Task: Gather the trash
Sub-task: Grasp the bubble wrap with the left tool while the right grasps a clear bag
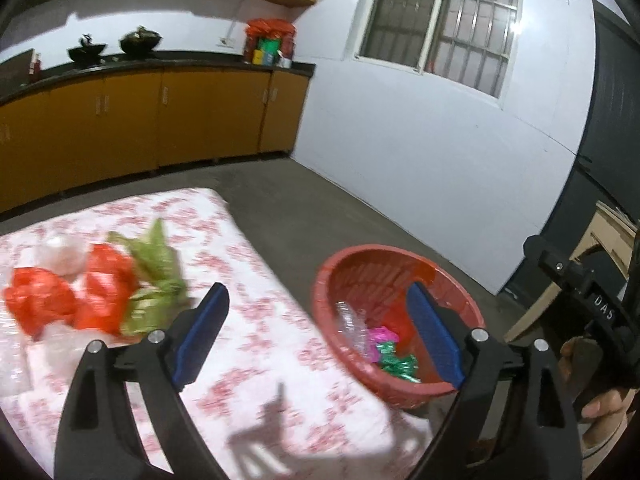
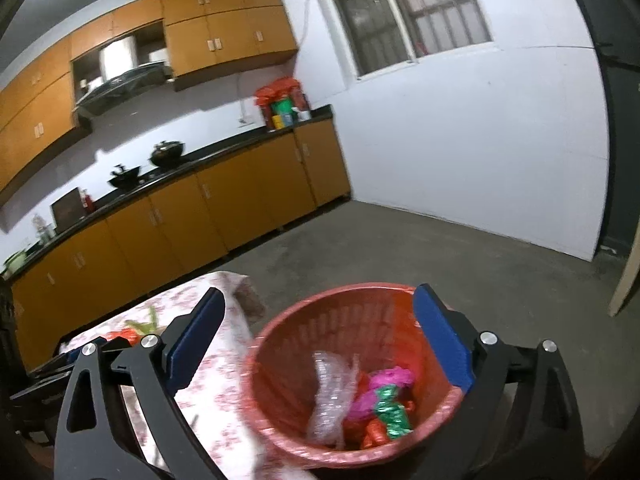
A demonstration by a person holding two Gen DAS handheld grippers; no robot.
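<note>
Table top: the near and right part of the flowered tablecloth (image 1: 256,320) lies bare, so a gripper can sweep in low there.
Trash pile: red bags (image 1: 60,300), a green bag (image 1: 156,272) and clear plastic crowd the left of the table, blocking that side.
Basket mouth: the red basket (image 1: 360,264) stands just off the table's right edge, its top open; a clear plastic wrapper (image 2: 332,392) and pink and green wrappers (image 2: 384,400) cover only the bottom.
Basket rim: the wall rises about to table height, a lip to clear.
Floor: the concrete floor (image 2: 460,256) beyond is open up to the cabinets (image 2: 200,216) and the white wall (image 2: 480,140).
Right side: the right gripper (image 1: 592,304) and the hand (image 1: 600,408) holding it sit close beside the basket.
</note>
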